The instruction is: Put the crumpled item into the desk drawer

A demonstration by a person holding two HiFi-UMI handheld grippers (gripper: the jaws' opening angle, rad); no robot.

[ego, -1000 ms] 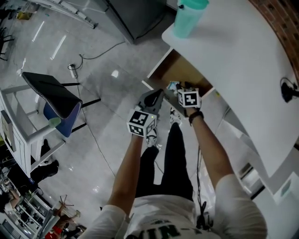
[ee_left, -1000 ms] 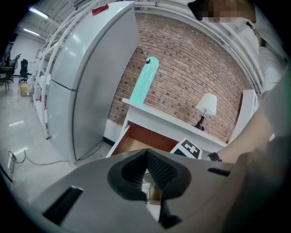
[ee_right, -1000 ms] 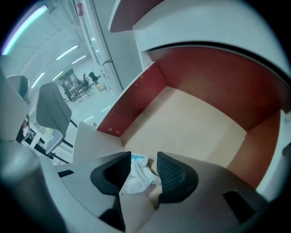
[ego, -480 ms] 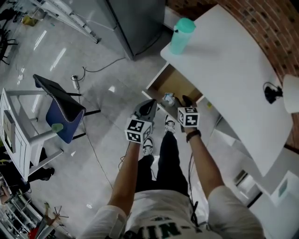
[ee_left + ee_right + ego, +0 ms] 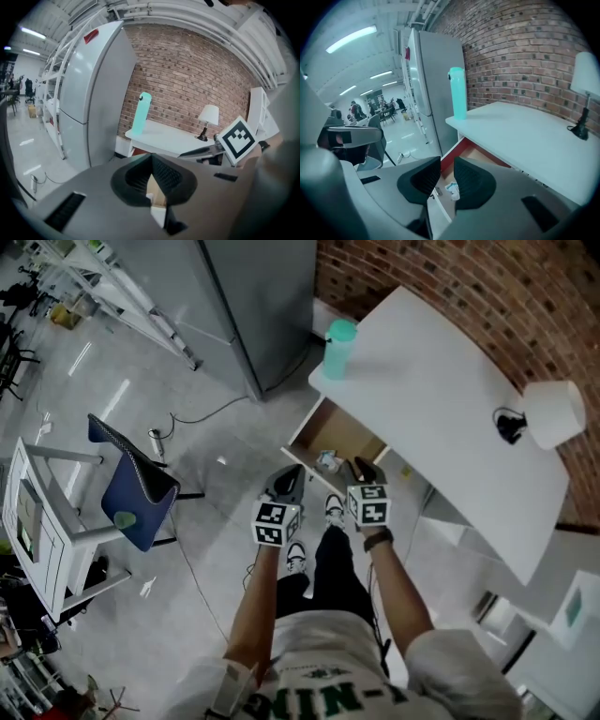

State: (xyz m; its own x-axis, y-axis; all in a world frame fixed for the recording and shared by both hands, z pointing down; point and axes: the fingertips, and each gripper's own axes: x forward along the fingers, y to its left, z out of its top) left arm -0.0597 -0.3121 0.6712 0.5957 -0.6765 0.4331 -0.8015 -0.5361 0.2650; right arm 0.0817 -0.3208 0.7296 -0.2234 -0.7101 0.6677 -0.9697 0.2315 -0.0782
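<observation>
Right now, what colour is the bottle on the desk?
Teal bottle, clearest in right gripper view.

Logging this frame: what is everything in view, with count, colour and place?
desk: one, white, against the brick wall
drawer: one, wooden inside, open under the desk
crumpled item: one, pale, in the drawer
bottle: one, teal, upright on the desk corner
lamp: one, white, on the desk
fridge: one, grey, beside the desk
chair: one, blue, at the head view's left
left hand-held gripper: one, grey, jaws together, empty
right hand-held gripper: one, grey, jaws apart, just been closing, nothing between
</observation>
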